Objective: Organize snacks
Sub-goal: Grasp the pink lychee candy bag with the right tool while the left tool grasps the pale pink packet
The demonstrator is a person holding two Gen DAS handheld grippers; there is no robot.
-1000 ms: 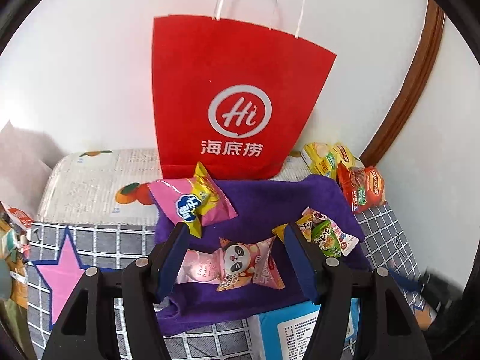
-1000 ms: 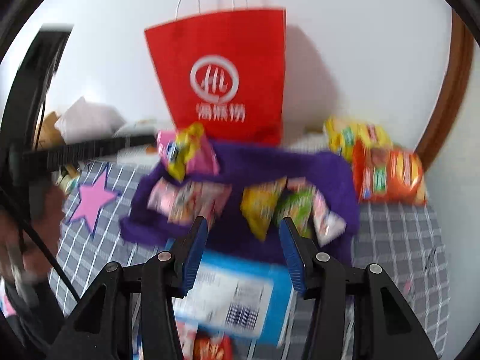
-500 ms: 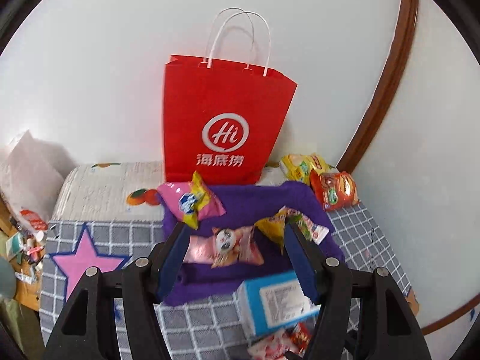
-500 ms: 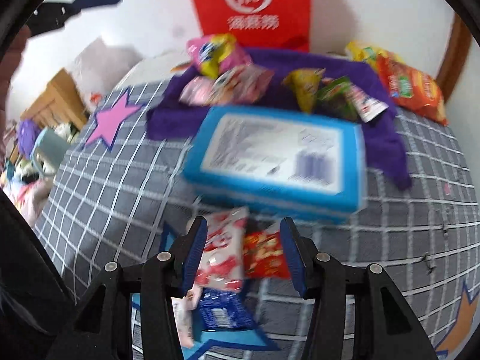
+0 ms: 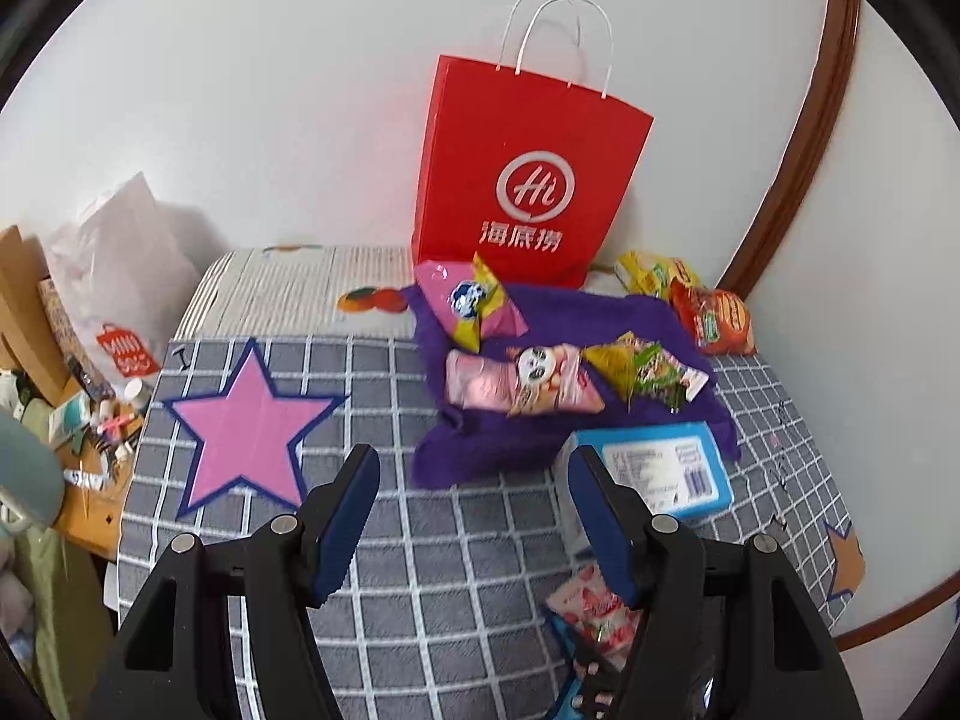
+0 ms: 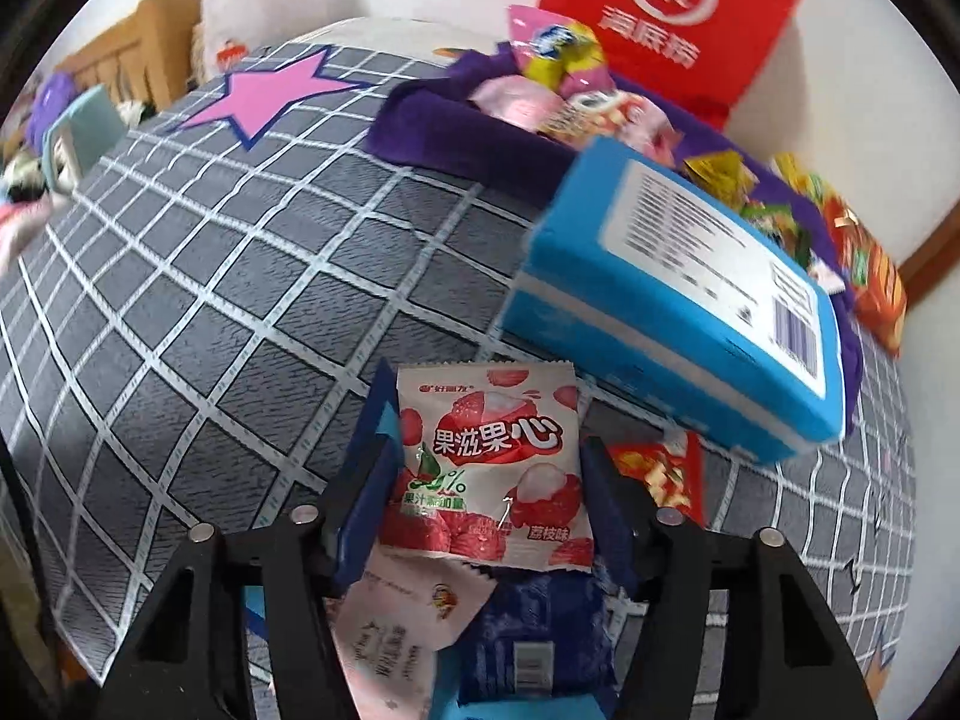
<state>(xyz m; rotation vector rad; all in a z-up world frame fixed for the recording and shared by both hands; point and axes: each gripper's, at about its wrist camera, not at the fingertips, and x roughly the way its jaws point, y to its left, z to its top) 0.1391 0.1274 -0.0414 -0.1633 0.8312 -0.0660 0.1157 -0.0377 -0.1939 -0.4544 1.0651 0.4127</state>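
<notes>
Now the right gripper (image 6: 489,495) has its fingers wide, straddling the lychee gummy pack (image 6: 489,468) lying on the checked cover (image 6: 210,312); contact isn't clear. Step in hand, prob: pick-up. Next calls for closing on the pack w/o catching the blue packet (image 6: 534,636) under it. Left gripper (image 5: 474,516) wide, empty, hovering. Red paper bag (image 5: 528,174) stands at the wall, contents hidden; blue box (image 6: 678,294) closed.

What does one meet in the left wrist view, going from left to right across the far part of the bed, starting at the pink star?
pink star → pink and yellow snack bag → panda snack pack → green snack packet → orange snack bag
</notes>
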